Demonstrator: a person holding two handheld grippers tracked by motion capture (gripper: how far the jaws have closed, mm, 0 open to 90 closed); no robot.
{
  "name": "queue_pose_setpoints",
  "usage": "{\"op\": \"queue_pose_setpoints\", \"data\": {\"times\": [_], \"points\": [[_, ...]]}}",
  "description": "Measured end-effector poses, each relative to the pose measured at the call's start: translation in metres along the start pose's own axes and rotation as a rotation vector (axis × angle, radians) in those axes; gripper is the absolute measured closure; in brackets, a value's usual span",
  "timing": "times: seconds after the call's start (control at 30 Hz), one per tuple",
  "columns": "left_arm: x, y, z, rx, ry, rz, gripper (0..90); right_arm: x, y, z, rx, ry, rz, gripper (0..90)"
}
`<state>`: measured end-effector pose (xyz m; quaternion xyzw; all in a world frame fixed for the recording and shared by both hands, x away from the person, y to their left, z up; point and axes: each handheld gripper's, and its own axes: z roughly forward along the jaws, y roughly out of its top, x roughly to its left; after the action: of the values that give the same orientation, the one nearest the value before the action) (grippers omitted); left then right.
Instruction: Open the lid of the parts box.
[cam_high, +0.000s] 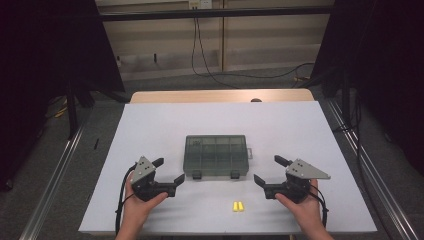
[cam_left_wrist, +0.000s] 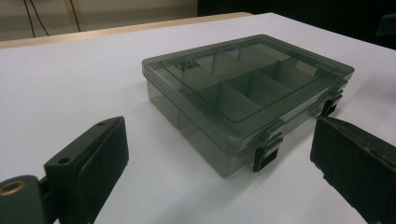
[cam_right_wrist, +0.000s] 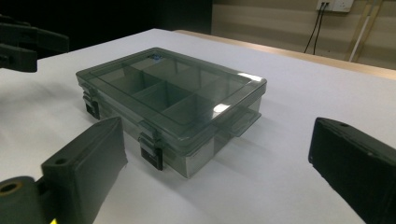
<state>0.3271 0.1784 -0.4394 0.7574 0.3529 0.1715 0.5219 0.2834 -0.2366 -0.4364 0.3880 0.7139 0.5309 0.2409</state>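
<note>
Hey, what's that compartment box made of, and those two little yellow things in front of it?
The compartment box looks like smoky translucent hard plastic with a glossy finish: its dividers show through the lid, and the lid reflects light. Its two front latches look like darker, opaque plastic. The yellow pieces appear matte, possibly foam or soft plastic; too small to tell.

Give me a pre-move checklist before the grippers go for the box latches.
1. Left gripper open, holding nothing: ok.
2. Right gripper open, holding nothing: ok.
3. Box lid shut, both latches down: ok.
4. Box flat on the table, between the grippers: ok.
5. Yellow pieces lie apart from box and grippers: ok.
6. Box compartments empty: cannot tell through the tinted lid.
</note>
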Motion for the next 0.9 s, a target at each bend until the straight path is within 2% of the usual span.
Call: {"op": "queue_pose_setpoints", "data": {"times": [0.2, 0.37, 0.5, 0.6, 0.73, 0.77, 0.9], "points": [[0.002, 0.002, 0.001, 0.018, -0.001, -0.009, 7.4, 0.001, 0.001, 0.006, 0.025, 0.012, -0.007, 7.5], [0.001, 0.003, 0.003, 0.036, -0.01, 0.002, 11.8, 0.0, 0.001, 0.01, 0.05, 0.025, 0.007, 12.3], [0.001, 0.003, 0.005, 0.062, -0.019, 0.006, 14.3, -0.001, 0.001, 0.012, 0.062, 0.046, 0.012, 19.0], [0.002, 0.003, 0.006, 0.081, -0.021, 0.003, 19.8, -0.001, 0.0, 0.014, 0.063, 0.065, 0.014, 27.0], [0.002, 0.003, 0.006, 0.094, -0.028, -0.003, 24.3, 0.0, 0.0, 0.017, 0.077, 0.076, 0.016, 31.5], [0.002, 0.003, 0.006, 0.097, -0.034, -0.01, 27.1, 0.0, 0.0, 0.018, 0.085, 0.082, 0.01, 36.7], [0.003, 0.003, 0.006, 0.106, -0.04, -0.014, 30.8, 0.001, 0.001, 0.019, 0.1, 0.093, 0.008, 44.5]]}}
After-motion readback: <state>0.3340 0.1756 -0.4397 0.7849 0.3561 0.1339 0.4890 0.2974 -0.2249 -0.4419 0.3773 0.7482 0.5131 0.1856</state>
